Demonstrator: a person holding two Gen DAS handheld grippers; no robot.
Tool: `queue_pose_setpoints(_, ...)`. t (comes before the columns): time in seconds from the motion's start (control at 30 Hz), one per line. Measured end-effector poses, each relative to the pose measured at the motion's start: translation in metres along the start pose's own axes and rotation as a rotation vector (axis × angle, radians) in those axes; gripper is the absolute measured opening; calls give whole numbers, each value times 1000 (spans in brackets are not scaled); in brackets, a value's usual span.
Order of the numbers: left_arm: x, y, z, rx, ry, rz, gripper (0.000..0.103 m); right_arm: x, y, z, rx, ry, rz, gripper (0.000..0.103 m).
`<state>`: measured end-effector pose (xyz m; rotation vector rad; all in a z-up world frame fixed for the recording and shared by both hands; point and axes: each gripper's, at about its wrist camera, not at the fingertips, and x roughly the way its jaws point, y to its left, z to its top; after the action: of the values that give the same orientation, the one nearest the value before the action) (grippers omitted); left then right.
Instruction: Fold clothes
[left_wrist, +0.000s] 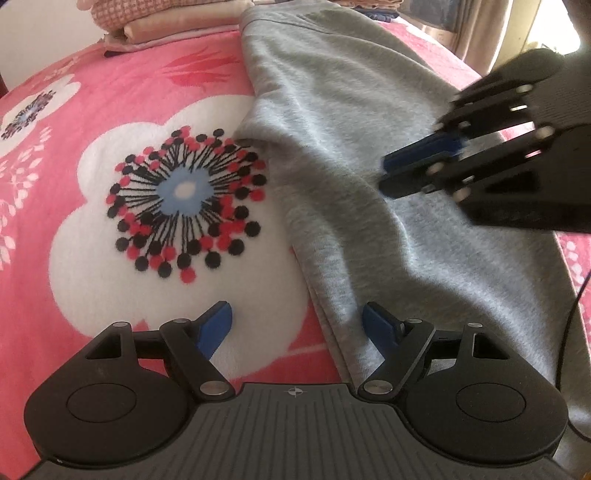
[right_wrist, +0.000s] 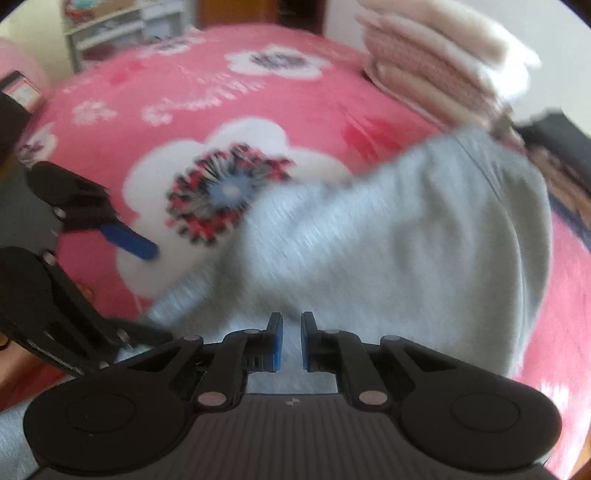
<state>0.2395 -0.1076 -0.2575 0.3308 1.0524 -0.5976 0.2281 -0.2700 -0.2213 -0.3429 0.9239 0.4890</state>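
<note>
Risk, read left to right. At left of the left wrist view, pink fleece blanket with white flower prints (left_wrist: 92, 122), soft and likely to drag along with any tugged cloth. At lower centre, left gripper (left_wrist: 297, 326) with blue-tipped fingers spread wide, straddling the doubled edge of the grey jersey garment (left_wrist: 351, 155); edge lying between the fingers but not pinched, so a closing could catch only one layer, or blanket pile as well. Grey jersey garment lying rumpled down the middle and right of that frame, ridged with folds; creases likely to be trapped if folded over as is. At right, right gripper (left_wrist: 391, 173) hanging over the cloth, blurred; in its own view (right_wrist: 291, 341) blue pads nearly together with a narrow slit between, nothing seen clamped. At upper left of the left wrist view, stack of folded cream and pink cloths (left_wrist: 166, 18), near enough to the garment's far end to be nudged. No brand, label or legible writing anywhere
</note>
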Motion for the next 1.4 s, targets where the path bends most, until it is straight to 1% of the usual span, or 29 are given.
queue_pose_setpoints(0.07, 0, 0, -1, 3, 1, 4, 80, 13, 6, 2, -57, 13, -10, 9)
queue_pose_setpoints(0.1, 0, 0, -1, 4, 1, 5, 80, 21, 6, 0, -102, 20, -40, 7)
queue_pose_setpoints(0.13, 0, 0, -1, 5, 0, 6, 80, 26, 4, 0, -136, 20, -80, 7)
queue_pose_setpoints(0.2, -1, -1, -2, 7, -1, 9, 80, 26, -13, 6, -96, 11, -180, 8)
queue_pose_setpoints(0.23, -1, -1, -2, 8, -2, 10, 80, 23, -20, 9, -63, 2, -197, 8)
queue_pose_setpoints(0.3, -1, -1, -3, 10, -3, 12, 80, 14, -33, 14, 3, -22, -183, 9)
queue_pose_setpoints(0.33, -1, -1, -3, 11, -3, 14, 80, 8, -35, 16, 19, -40, -149, 9)
queue_pose_setpoints(0.4, -1, -1, -4, 13, -5, 16, 80, 6, -24, 21, -18, -49, -24, 9)
queue_pose_setpoints(0.43, -1, -1, -4, 14, -5, 17, 80, 10, -16, 22, -49, -41, 18, 9)
queue_pose_setpoints(0.47, -1, -1, -4, 15, -6, 18, 80, 17, -10, 23, -66, -33, 38, 9)
queue_pose_setpoints(0.5, -2, -1, -4, 16, -6, 20, 81, 26, -5, 23, -73, -25, 41, 9)
queue_pose_setpoints(0.53, -2, -1, -5, 18, -7, 21, 81, 35, -6, 25, -47, -25, 31, 8)
queue_pose_setpoints(0.57, -2, -1, -5, 19, -7, 22, 81, 44, -12, 27, 3, -30, 11, 8)
queue_pose_setpoints(0.63, -3, -1, -6, 19, -8, 23, 81, 50, -30, 32, 146, -55, -27, 8)
queue_pose_setpoints(0.67, -3, -1, -6, 18, -8, 22, 81, 48, -39, 35, 212, -66, -68, 8)
queue_pose_setpoints(0.7, -3, -1, -6, 15, -7, 21, 81, 45, -46, 36, 249, -77, -94, 9)
queue_pose_setpoints(0.73, -4, -1, -6, 12, -6, 20, 81, 42, -50, 36, 263, -85, -88, 9)
queue_pose_setpoints(0.8, -4, 0, -6, 5, -6, 16, 81, 31, -51, 36, 255, -94, -31, 10)
queue_pose_setpoints(0.87, -8, 0, -6, 11, -15, 21, 81, 21, -42, 33, 228, -86, 47, 10)
queue_pose_setpoints(0.97, -17, -3, -7, 40, -41, 40, 81, 7, -31, 26, 231, -67, 102, 10)
queue_pose_setpoints(1.07, -28, -15, -9, 135, -103, 101, 81, -13, -24, 11, 254, -50, 141, 10)
queue_pose_setpoints(1.13, -27, -20, -8, 173, -116, 114, 81, -23, -11, 0, 239, -30, 177, 10)
queue_pose_setpoints(1.23, -16, -25, -10, 191, -63, 116, 81, -16, 13, -16, 182, 29, 193, 10)
queue_pose_setpoints(1.3, -16, -24, -12, 192, -56, 117, 81, -3, 25, -31, 147, 100, 151, 10)
queue_pose_setpoints(1.33, -16, -23, -12, 190, -57, 116, 81, -1, 29, -37, 134, 114, 130, 10)
queue_pose_setpoints(1.4, -18, -21, -13, 183, -59, 114, 81, -13, 32, -36, 142, 90, 125, 10)
